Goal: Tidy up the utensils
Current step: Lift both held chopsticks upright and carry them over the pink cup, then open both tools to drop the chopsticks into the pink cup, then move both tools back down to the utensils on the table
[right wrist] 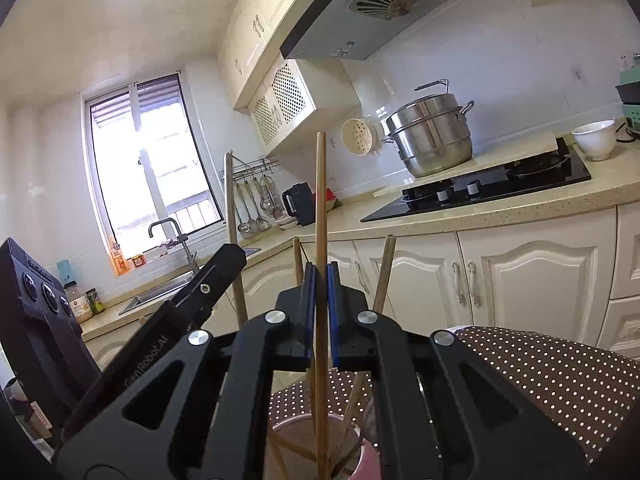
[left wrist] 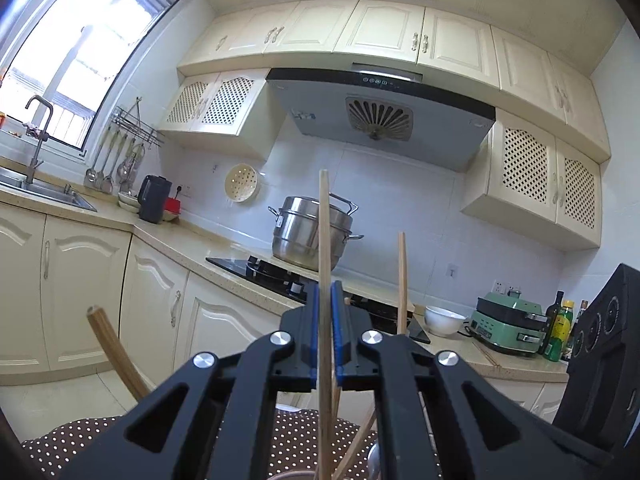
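My left gripper (left wrist: 325,292) is shut on an upright wooden chopstick (left wrist: 324,240) that runs down between its blue pads. Another chopstick (left wrist: 402,280) stands just to its right. My right gripper (right wrist: 321,276) is shut on a second upright wooden chopstick (right wrist: 320,200), whose lower end stands in a pink cup (right wrist: 360,456) below. Several more chopsticks (right wrist: 384,276) lean in that cup. The left gripper's black body (right wrist: 192,300) shows at the left of the right wrist view, beside a chopstick (right wrist: 232,216).
A brown polka-dot cushion (right wrist: 540,372) lies under the cup. A wooden chair back (left wrist: 114,352) rises at the left. Behind are the counter (right wrist: 520,208), black hob (right wrist: 480,188), steel steamer pot (left wrist: 312,232), white bowl (left wrist: 442,320) and a black speaker (left wrist: 600,340).
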### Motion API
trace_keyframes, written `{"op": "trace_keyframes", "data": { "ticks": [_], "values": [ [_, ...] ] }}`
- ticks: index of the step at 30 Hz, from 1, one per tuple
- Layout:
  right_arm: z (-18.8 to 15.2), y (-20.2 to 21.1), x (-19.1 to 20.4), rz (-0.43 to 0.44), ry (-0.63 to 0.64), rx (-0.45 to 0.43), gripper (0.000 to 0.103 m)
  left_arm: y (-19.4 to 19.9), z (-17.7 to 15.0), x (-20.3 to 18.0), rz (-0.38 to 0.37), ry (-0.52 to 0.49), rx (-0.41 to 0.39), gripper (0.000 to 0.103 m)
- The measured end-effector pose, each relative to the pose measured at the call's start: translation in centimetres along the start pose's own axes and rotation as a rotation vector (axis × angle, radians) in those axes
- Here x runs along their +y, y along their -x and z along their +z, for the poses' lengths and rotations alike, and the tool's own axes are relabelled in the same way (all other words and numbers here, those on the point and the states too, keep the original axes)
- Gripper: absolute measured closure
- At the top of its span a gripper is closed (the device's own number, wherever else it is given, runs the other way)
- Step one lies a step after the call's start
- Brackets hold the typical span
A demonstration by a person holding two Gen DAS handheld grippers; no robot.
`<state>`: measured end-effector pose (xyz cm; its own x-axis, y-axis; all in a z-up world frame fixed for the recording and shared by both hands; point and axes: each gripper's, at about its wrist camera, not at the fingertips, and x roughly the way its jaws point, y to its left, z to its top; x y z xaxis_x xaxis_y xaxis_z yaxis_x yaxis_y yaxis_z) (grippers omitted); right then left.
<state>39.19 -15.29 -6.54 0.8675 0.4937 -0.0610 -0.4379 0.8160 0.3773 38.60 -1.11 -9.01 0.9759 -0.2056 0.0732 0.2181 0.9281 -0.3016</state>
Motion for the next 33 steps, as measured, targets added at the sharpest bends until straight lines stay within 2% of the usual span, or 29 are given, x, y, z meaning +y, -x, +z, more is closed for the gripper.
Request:
{"op": "trace_keyframes", "data": {
  "ticks": [11, 17, 19, 20, 22, 24, 29, 33],
  "values": [
    [-0.8, 2.4, 0.6, -0.023, 0.047, 0.051, 0.097, 2.4, -0.5, 0.8, -0.001, 0.0, 0.09, 0.097],
    [-1.2, 3.9, 0.8, -0.045, 0.05, 0.071, 0.097, 3.8, -0.7, 0.2, -0.012, -0.035, 0.148, 0.095],
    [-1.4, 4.2, 1.0, -0.048, 0.051, 0.079, 0.097, 4.3, -0.7, 0.2, -0.013, -0.029, 0.168, 0.082],
    [-1.4, 4.3, 1.1, -0.051, 0.053, 0.086, 0.097, 4.7, -0.7, 0.2, -0.011, -0.026, 0.172, 0.071],
    [-1.6, 4.5, 1.4, -0.053, 0.06, 0.095, 0.097, 5.1, -0.6, 0.1, -0.015, -0.029, 0.183, 0.069],
    [-1.8, 4.5, 1.6, -0.055, 0.061, 0.112, 0.097, 5.6, -0.6, 0.0, -0.008, -0.041, 0.201, 0.061],
    [-2.6, 4.6, 2.0, -0.065, 0.06, 0.149, 0.096, 6.8, -0.4, 0.2, 0.007, -0.038, 0.241, 0.051],
    [-3.3, 4.6, 2.0, -0.075, 0.048, 0.184, 0.096, 7.7, -0.2, 0.6, 0.031, -0.033, 0.292, 0.048]
  ]
}}
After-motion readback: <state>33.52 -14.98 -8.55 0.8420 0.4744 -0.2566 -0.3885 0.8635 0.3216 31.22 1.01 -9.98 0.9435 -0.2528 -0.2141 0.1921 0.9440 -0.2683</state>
